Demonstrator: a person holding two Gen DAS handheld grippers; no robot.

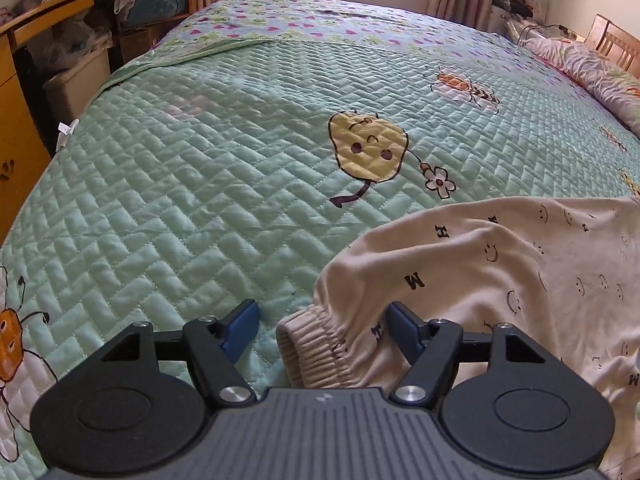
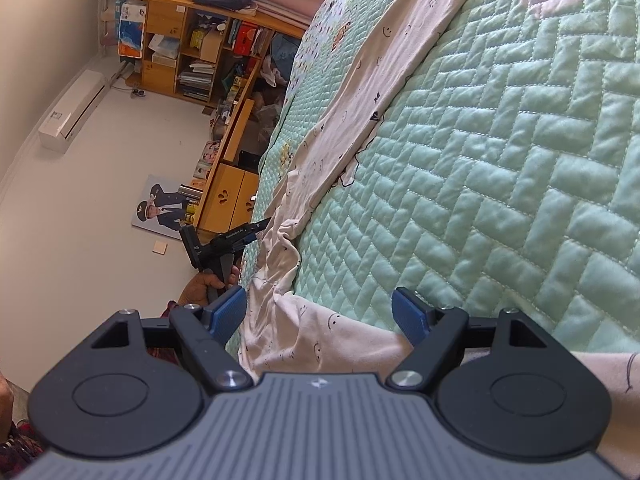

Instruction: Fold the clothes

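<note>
garment: cream cotton pyjama trousers with black smiley faces and letters (image 1: 480, 272) lying spread on the green quilted bed cover (image 1: 192, 184)
left gripper (image 1: 324, 330): jaws standing apart, ribbed elastic cuff (image 1: 316, 352) sitting between them, pads not pressing
right gripper (image 2: 326, 316): jaws standing wide apart over cream cloth at the bed edge, gripping nothing

The left gripper (image 1: 322, 330) sits at the lower centre of its view, angled downward, jaws apart, blue pads (image 1: 240, 330) clear of contact. The right gripper (image 2: 322, 316) is equally spread. In the right view's lower left, a hand (image 2: 208, 284) grips the left gripper's handle.
</note>
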